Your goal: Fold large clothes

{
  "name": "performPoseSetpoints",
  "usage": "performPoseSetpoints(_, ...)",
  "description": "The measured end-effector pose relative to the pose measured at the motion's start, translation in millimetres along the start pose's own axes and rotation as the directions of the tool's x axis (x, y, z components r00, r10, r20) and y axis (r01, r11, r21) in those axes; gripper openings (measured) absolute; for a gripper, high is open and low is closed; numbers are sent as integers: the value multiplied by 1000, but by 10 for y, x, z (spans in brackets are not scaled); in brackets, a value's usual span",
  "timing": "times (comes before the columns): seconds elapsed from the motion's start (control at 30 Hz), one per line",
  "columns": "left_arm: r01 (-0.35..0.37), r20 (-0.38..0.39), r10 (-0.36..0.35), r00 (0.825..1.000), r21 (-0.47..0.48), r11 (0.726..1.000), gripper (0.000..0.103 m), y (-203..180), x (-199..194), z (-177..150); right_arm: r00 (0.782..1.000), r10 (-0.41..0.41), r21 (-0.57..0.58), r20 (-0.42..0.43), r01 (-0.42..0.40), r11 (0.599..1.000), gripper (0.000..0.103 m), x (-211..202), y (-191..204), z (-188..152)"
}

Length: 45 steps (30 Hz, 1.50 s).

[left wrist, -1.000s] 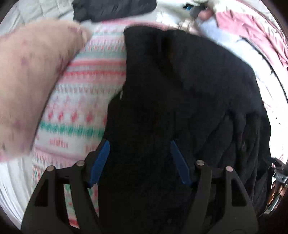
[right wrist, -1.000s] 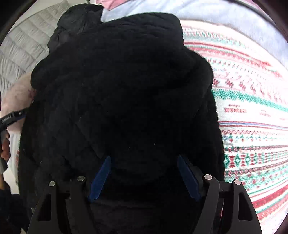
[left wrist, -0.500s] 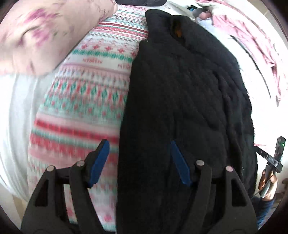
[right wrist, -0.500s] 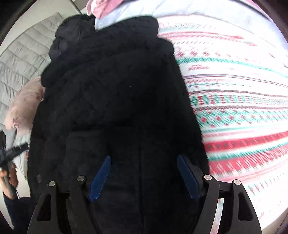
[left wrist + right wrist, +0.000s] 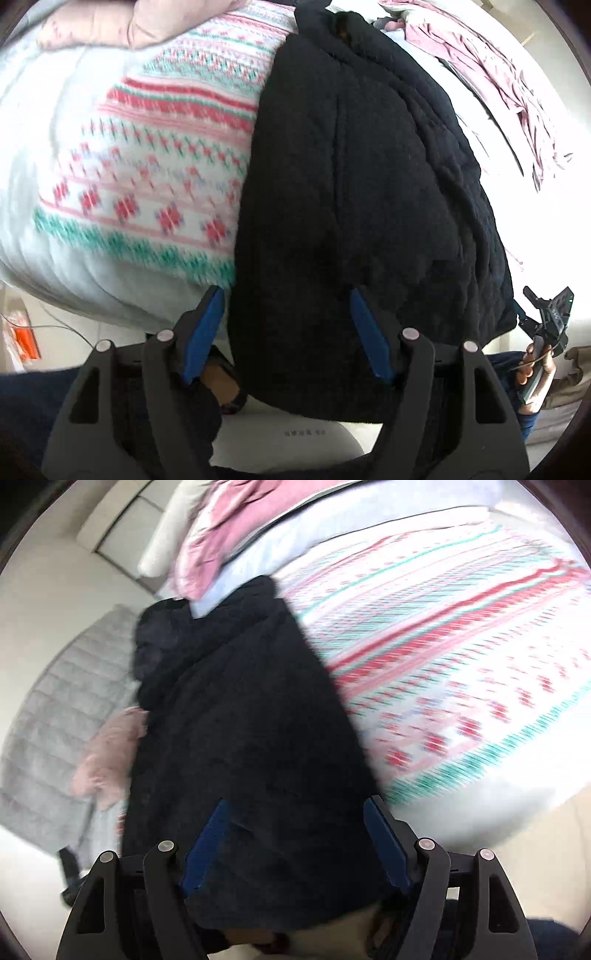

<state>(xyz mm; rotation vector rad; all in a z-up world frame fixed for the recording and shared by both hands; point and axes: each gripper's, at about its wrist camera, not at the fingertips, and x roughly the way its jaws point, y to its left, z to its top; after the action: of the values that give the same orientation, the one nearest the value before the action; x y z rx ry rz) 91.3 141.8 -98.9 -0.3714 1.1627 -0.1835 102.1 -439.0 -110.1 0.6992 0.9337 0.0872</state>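
Seen close from each gripper, looking forward along spread fingers over the bed's foot edge; shared in both views, the black jacket (image 5: 369,192) (image 5: 236,738) on the patterned blanket (image 5: 155,166) (image 5: 461,657).

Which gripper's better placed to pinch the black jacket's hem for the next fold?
Left, marginally. The left gripper straddles the black jacket with jaws open, side edge just inside one finger, view sharp. The right gripper also straddles it, but its view is motion-blurred.

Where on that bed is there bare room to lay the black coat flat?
The patterned blanket beside the black coat lies bare, bordered by pink clothes toward the bed's head. It is crowded past the coat, by the pink pillow and grey quilt.
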Motion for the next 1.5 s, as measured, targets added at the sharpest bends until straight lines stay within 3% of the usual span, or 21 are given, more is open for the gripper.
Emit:
performPoseSetpoints(0.2,24,2,-24,1000,-31,999,71,30,55,-157,996,5,65,-86,0,998,77,269,-50,-284)
performPoseSetpoints(0.47,63,57,-59,997,-67,996,72,-12,14,-221,990,-95,55,-107,101,993,78,382,-33,-492)
performPoseSetpoints(0.6,67,78,-60,995,-96,993,68,36,26,-211,991,-45,91,-123,57,994,78,414,-133,-518)
performPoseSetpoints(0.67,56,80,-48,996,-105,993,66,50,58,-203,992,-46,73,-122,55,996,76,399,-105,-533)
performPoseSetpoints(0.83,-5,89,10,996,-58,998,66,-57,115,-216,995,-17,70,-102,25,997,54,276,-188,-582)
performPoseSetpoints(0.87,-18,91,22,996,-51,999,62,-77,118,-217,995,-10,65,-98,17,998,49,260,-184,-591)
performPoseSetpoints(0.93,-45,101,51,994,-55,997,44,-77,86,-223,996,31,54,-84,-27,998,22,174,-174,-595)
performPoseSetpoints(0.97,-34,109,40,993,-62,998,29,-65,45,-228,996,53,48,-72,-50,998,21,121,-154,-599)
performPoseSetpoints(1.0,-17,117,24,993,-65,998,20,-60,-10,-231,996,73,43,-57,-71,997,19,67,-125,-601)
performPoseSetpoints(1.2,-13,247,22,969,-37,999,11,-260,-531,-290,985,172,-2,25,-172,985,16,-304,-9,-611)
performPoseSetpoints(1.5,145,306,-120,945,-60,988,9,-355,-1003,-290,938,313,-74,152,-305,950,15,-1003,73,-650)
